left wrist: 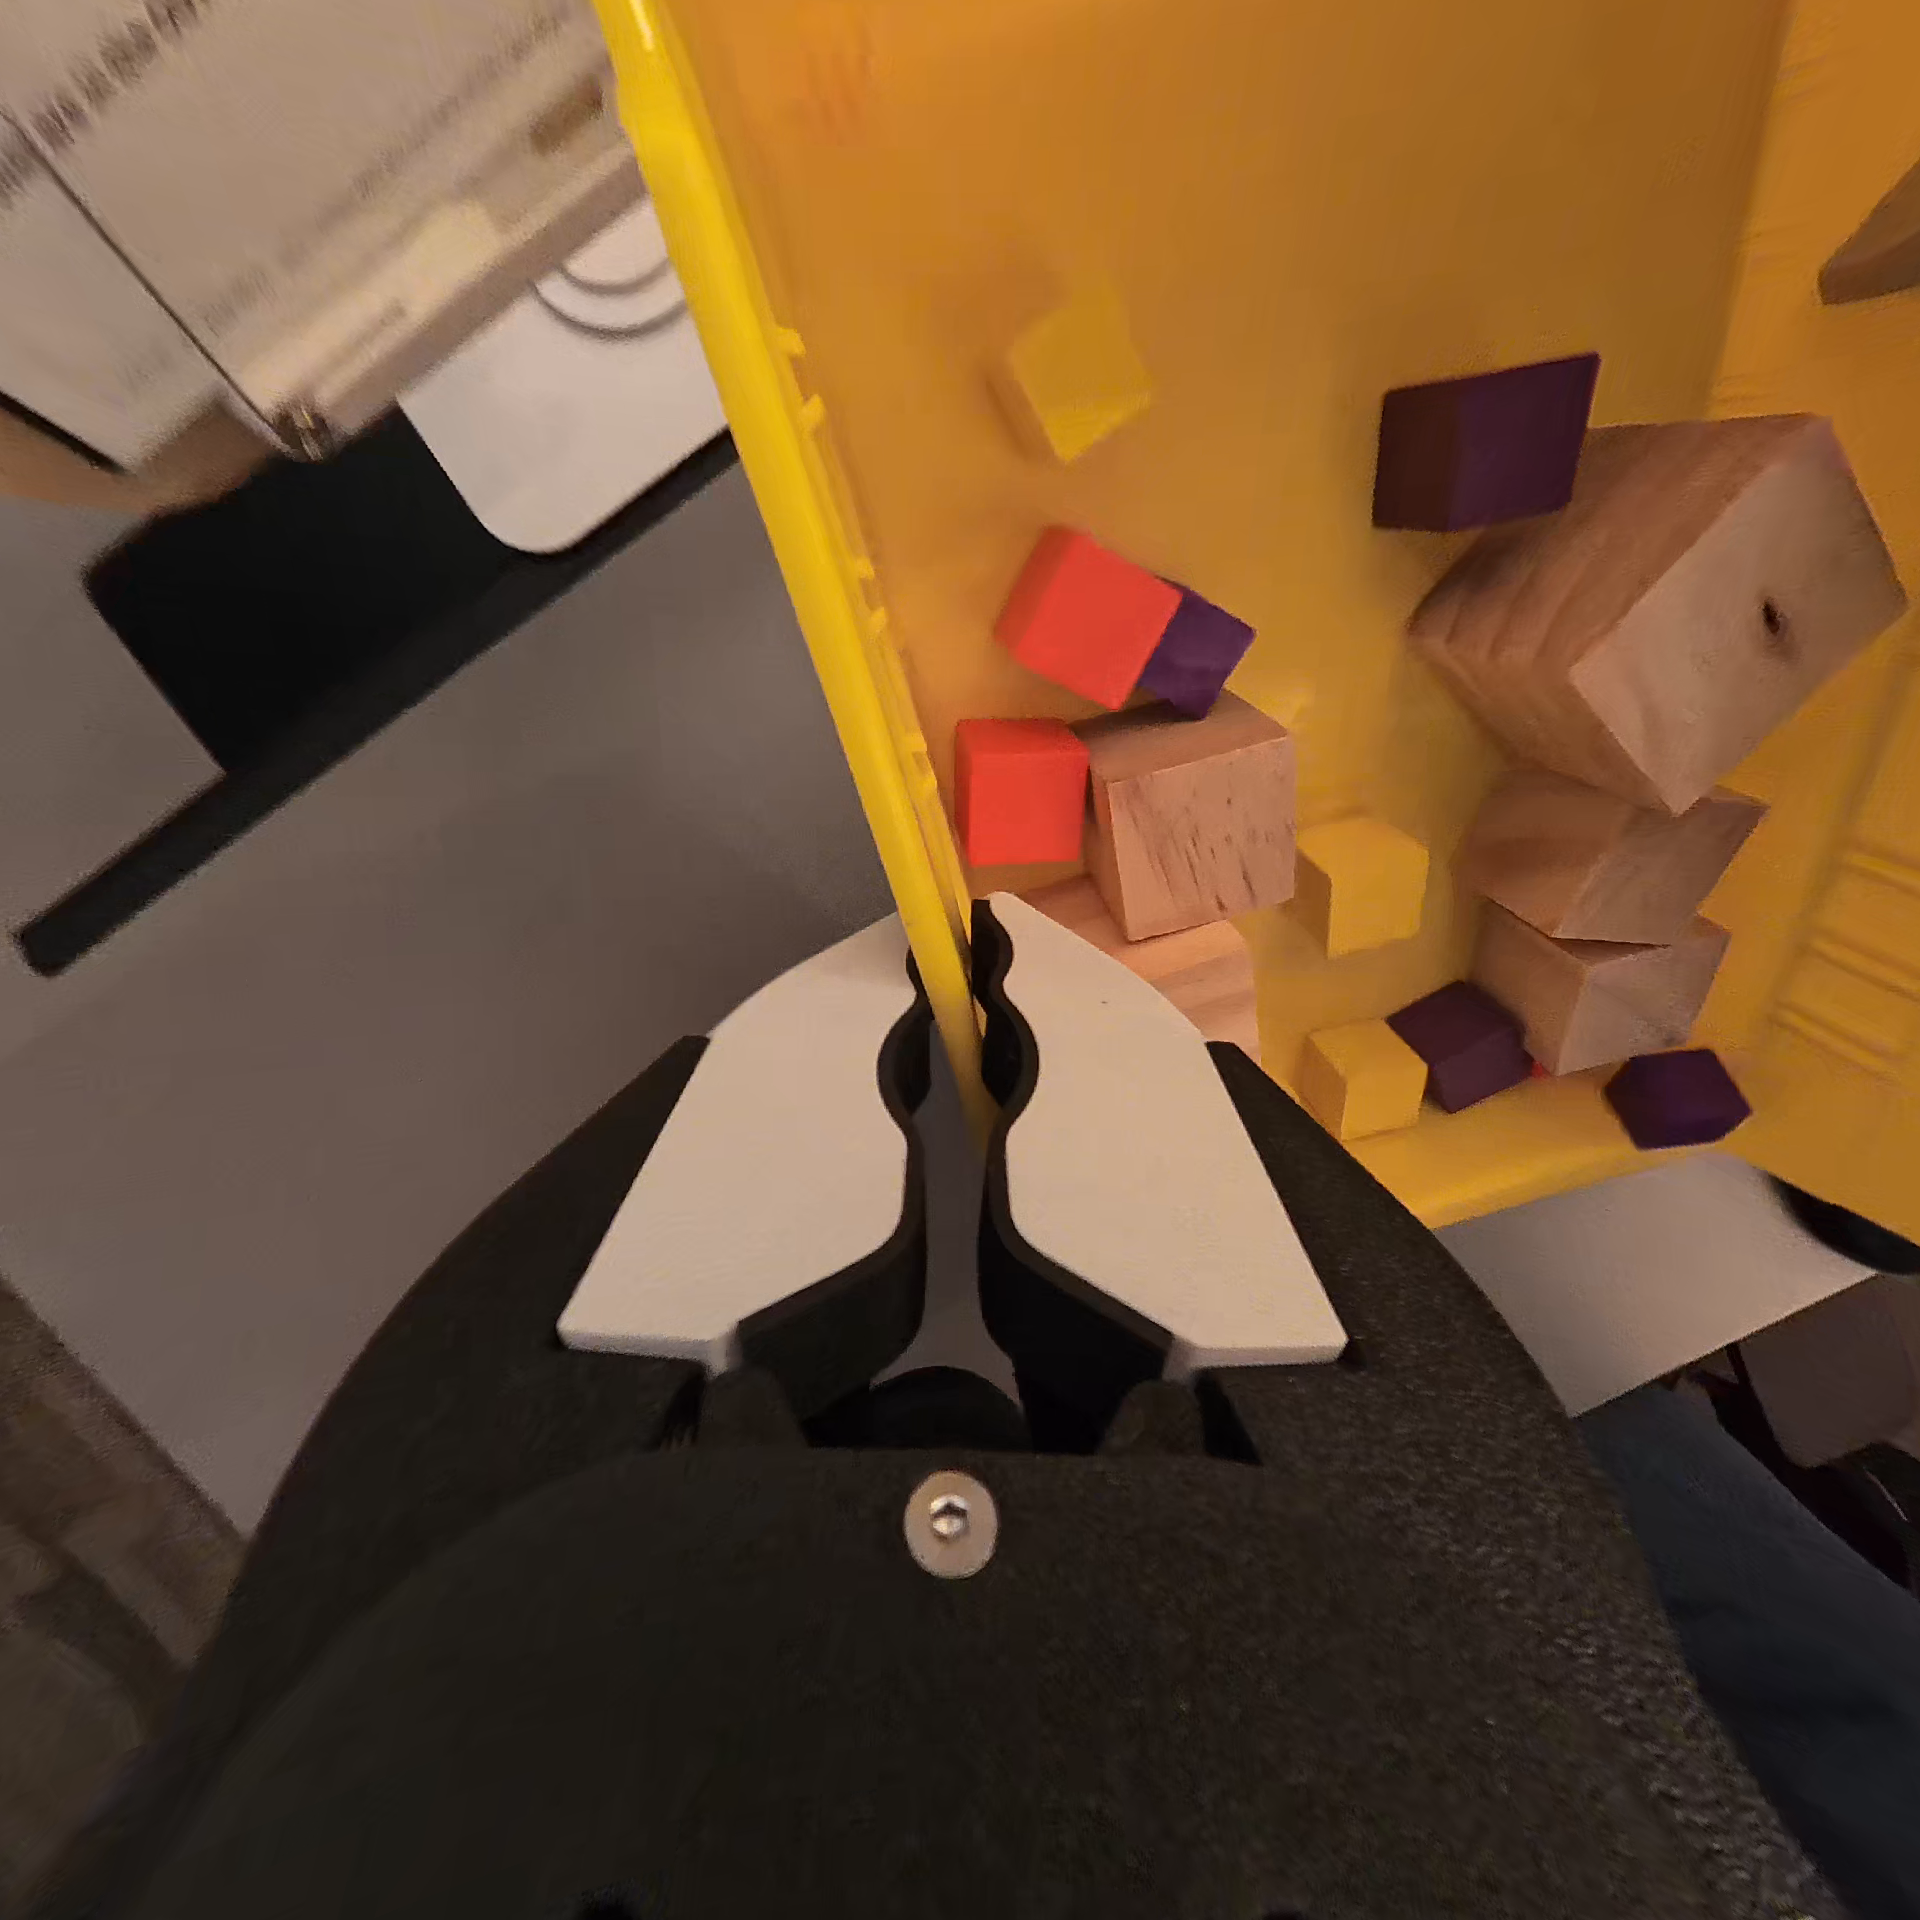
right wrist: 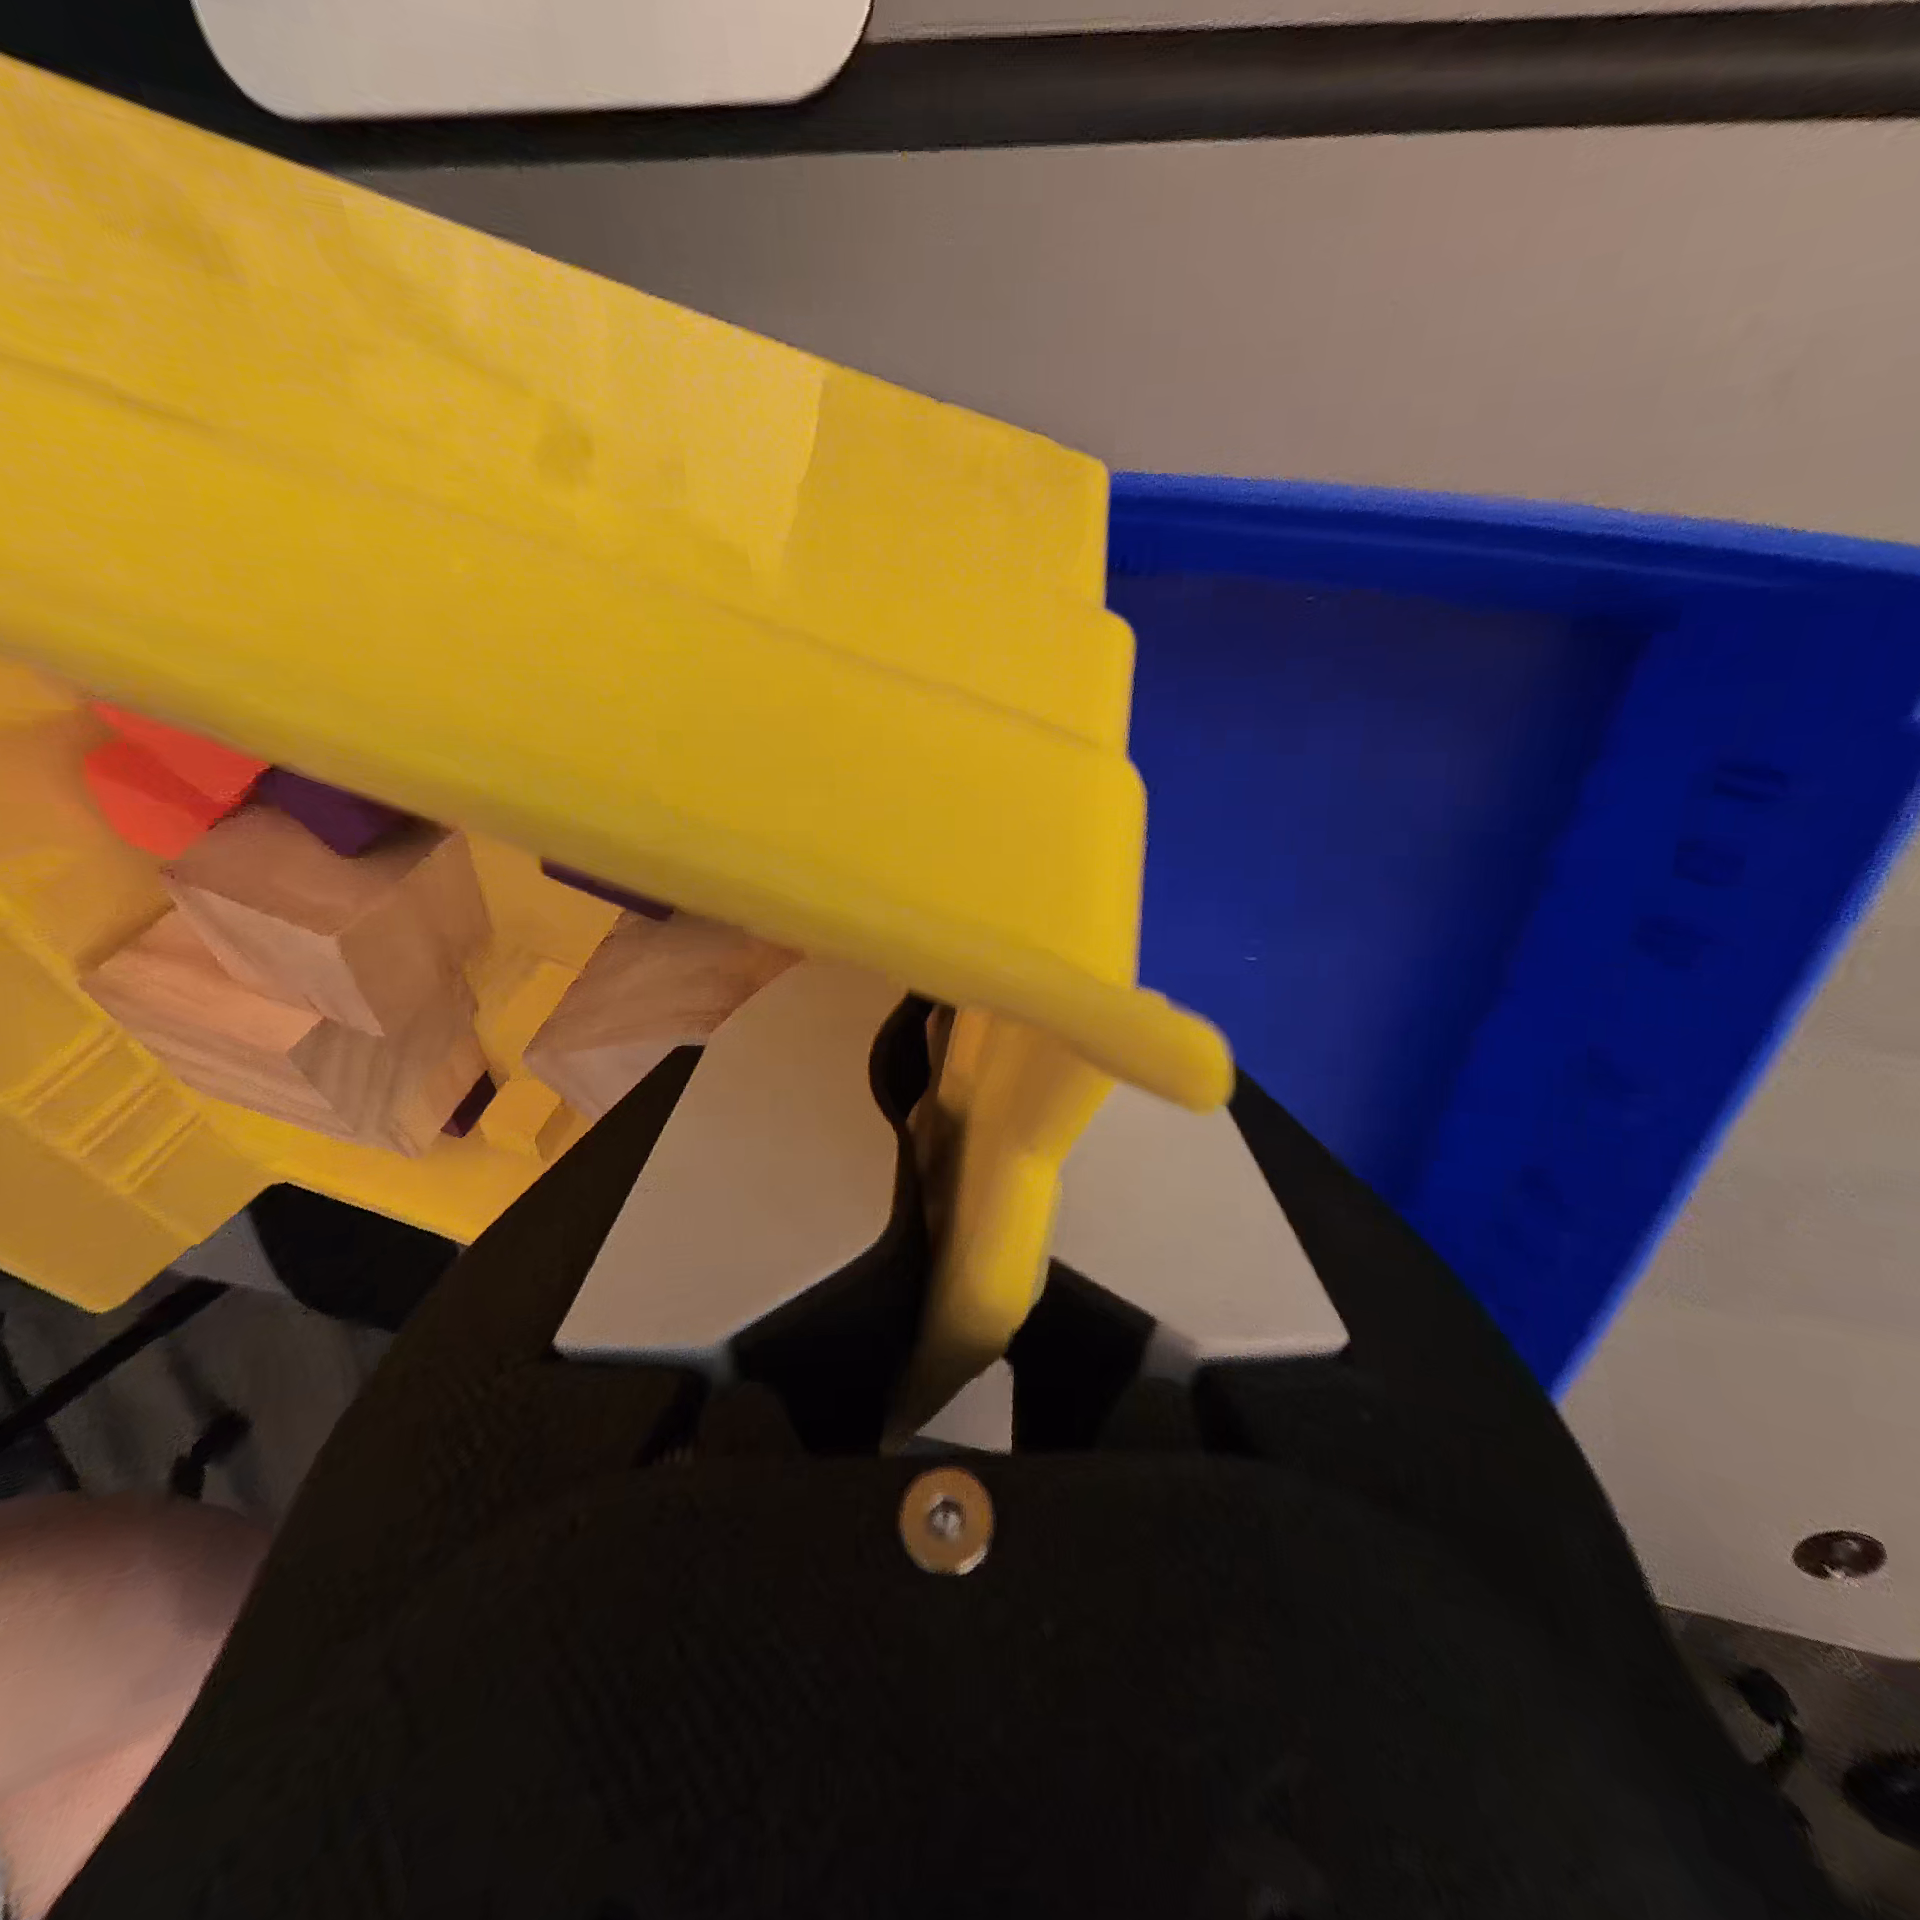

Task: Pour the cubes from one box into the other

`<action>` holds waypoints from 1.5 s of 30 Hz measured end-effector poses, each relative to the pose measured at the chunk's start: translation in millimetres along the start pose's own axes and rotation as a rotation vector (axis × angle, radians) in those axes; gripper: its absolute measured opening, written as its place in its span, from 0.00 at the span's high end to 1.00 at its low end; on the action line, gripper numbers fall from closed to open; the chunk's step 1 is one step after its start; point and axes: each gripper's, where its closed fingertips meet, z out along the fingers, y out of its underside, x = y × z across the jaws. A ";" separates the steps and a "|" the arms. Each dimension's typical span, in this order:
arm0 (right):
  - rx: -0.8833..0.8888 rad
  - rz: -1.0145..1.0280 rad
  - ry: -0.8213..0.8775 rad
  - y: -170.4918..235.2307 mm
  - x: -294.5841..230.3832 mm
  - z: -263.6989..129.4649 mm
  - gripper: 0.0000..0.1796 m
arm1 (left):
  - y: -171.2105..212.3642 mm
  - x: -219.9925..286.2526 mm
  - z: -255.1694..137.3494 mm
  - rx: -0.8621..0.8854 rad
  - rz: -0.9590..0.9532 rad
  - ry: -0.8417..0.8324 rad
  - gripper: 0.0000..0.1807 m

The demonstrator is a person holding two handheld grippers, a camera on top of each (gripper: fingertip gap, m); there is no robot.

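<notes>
My left gripper (left wrist: 961,966) is shut on the side wall of the yellow box (left wrist: 1195,260), which is lifted and tilted. Inside it lie several cubes: plain wooden ones (left wrist: 1652,613), red ones (left wrist: 1086,613), purple ones (left wrist: 1486,442) and yellow ones (left wrist: 1075,369). My right gripper (right wrist: 966,1049) is shut on the other rim of the yellow box (right wrist: 582,582); wooden cubes (right wrist: 301,935) and a red cube (right wrist: 156,790) show under its edge. The blue box (right wrist: 1455,831) stands on the table just right of the yellow box, and what shows of its inside holds nothing.
A grey table (left wrist: 416,987) lies under the boxes. A black strip with a white rounded plate (left wrist: 561,436) runs along its far side. A hand (right wrist: 94,1683) shows at the lower left of the right wrist view, and a screw hole (right wrist: 1839,1555) marks the table's near edge.
</notes>
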 end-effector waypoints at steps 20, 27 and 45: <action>0.396 0.111 0.103 -36.1 175.4 -106.1 0.98 | -166.7 125.1 1.0 0.319 0.256 -0.002 0.97; 0.566 0.108 0.230 -36.7 209.8 -125.0 0.98 | -191.0 150.3 18.3 0.508 0.275 0.038 0.98; 0.765 -0.049 0.529 -34.1 188.9 -172.3 0.98 | -195.6 144.9 20.6 0.890 0.171 0.189 0.98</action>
